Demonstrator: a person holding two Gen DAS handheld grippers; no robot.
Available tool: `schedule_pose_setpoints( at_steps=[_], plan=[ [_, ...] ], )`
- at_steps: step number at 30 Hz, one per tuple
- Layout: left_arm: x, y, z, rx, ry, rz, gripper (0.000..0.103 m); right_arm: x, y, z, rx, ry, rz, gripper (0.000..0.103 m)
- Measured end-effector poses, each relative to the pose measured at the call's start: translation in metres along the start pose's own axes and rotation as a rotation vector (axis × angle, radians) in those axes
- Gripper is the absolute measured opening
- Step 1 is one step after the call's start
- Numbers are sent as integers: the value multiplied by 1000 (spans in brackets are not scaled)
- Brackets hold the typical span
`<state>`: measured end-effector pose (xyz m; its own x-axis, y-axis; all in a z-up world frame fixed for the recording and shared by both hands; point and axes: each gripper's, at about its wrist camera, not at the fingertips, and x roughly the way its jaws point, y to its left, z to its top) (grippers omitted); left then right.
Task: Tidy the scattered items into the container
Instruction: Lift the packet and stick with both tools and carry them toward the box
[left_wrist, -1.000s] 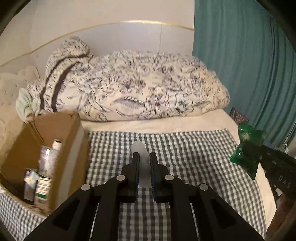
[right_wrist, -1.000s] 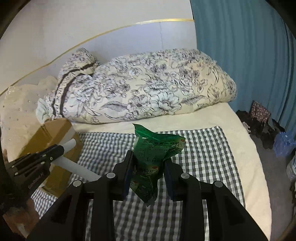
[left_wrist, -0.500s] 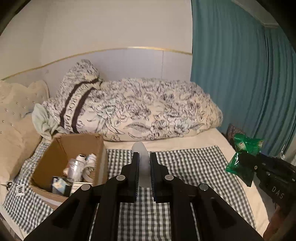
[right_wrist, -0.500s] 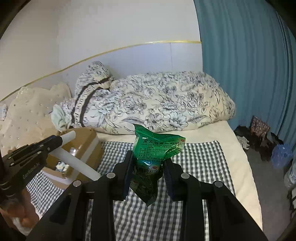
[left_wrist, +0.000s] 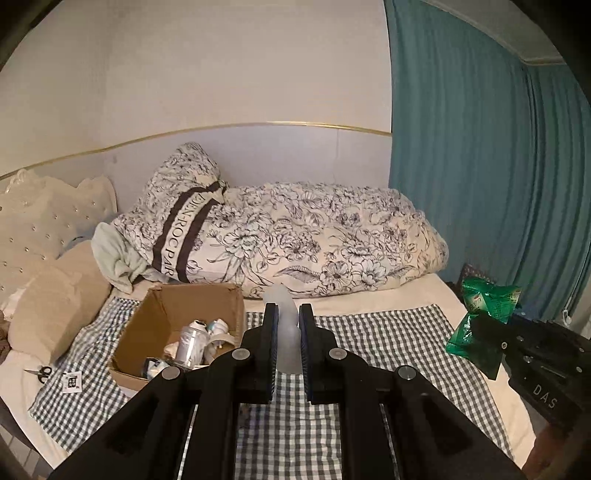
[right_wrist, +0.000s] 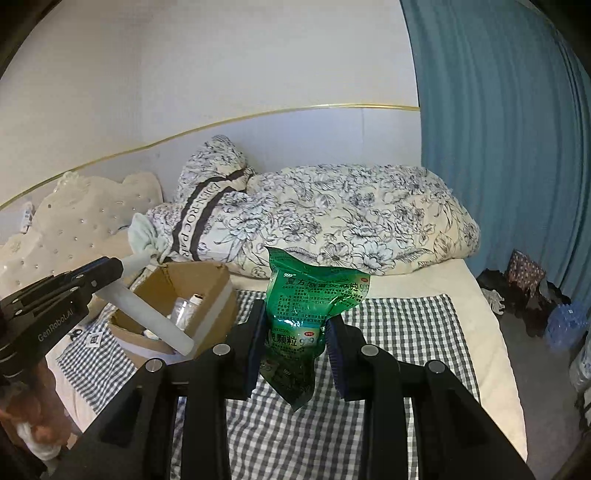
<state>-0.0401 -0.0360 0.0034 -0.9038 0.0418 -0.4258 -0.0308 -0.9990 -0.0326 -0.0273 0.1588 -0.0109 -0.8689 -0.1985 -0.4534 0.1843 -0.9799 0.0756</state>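
Both our grippers have risen and drawn back over the last second, so the cardboard box (left_wrist: 177, 325) that filled the left edge of the left view now sits smaller and farther off, its open top fully in sight. We see the checked cloth (left_wrist: 388, 339) lying bare between the box and the bed's right edge, with the folded floral duvet (left_wrist: 314, 240) bounding it at the back and the teal curtain (right_wrist: 498, 147) beyond the bed on the right. Our left gripper (left_wrist: 284, 332) points slightly downward over the cloth, its jaws pinched tight on a pale translucent tube (left_wrist: 283, 325) that, in the right view, slants across the front of the box. Our right gripper (right_wrist: 293, 343) also tilts gently down, jaws part-way closed and clamped on a green sachet pack (right_wrist: 310, 314), which stands upright between the pads and hangs below them, above the cloth and clear of the box. Inside the box we see several small bottles and white containers (left_wrist: 195, 336) heaped toward its near right corner. Left of the box, a small pair of scissors (left_wrist: 40, 373) and a little printed card (left_wrist: 72, 380) lie on the bed.
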Motion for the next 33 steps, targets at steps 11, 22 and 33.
schedule_pose_setpoints(
  at_steps=[11, 22, 33],
  plan=[
    [-7, 40, 4, -10, -6, 30, 10, 4, 43, 15, -37, -20, 19, 30],
    [-2, 102, 12, -43, 1, 101, 10, 31, 100, 30, -73, -16, 92, 30],
    [10, 145, 18, -57, 12, 152, 10, 62, 140, 42, -105, -7, 151, 30]
  ],
)
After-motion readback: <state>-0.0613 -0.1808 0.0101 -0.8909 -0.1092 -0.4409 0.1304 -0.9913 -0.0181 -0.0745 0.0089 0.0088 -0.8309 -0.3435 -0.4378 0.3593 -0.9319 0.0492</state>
